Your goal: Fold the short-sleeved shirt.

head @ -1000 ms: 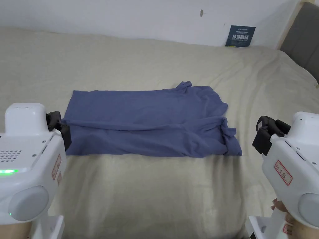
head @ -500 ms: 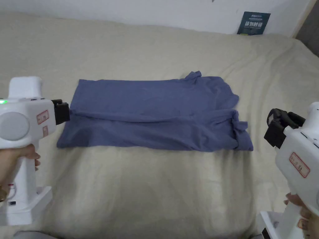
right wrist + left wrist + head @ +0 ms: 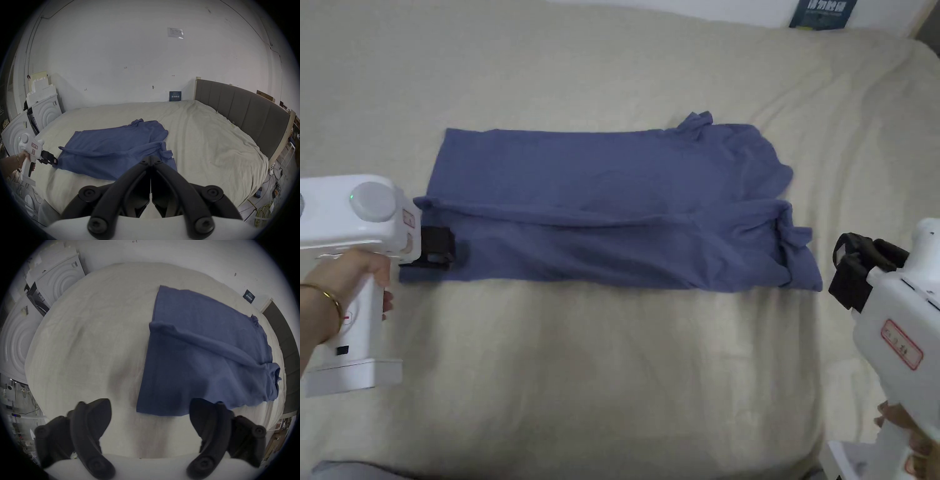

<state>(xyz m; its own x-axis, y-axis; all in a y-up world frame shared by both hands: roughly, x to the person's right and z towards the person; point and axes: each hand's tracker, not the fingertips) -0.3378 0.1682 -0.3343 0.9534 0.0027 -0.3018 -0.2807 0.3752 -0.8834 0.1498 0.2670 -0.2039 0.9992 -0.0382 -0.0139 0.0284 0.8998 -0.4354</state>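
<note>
From the head view, the blue shirt (image 3: pixel 612 212) lay folded lengthwise into a long soft band on the wrinkled beige bed (image 3: pixel 612 375), a rolled ridge running along its middle. The left claw (image 3: pixel 434 247), black on a smooth white plastic body, sat at the shirt's near left corner; the right claw (image 3: pixel 853 275) hung apart from the bunched sleeve end.

In the left gripper view, the left claw's (image 3: pixel 150 416) curved black jaws stood wide apart, the shirt's (image 3: pixel 203 353) corner between them, ungripped.

In the right gripper view, the right claw's (image 3: pixel 151 158) jaws met tip to tip, holding nothing, above the shirt (image 3: pixel 113 146).
</note>
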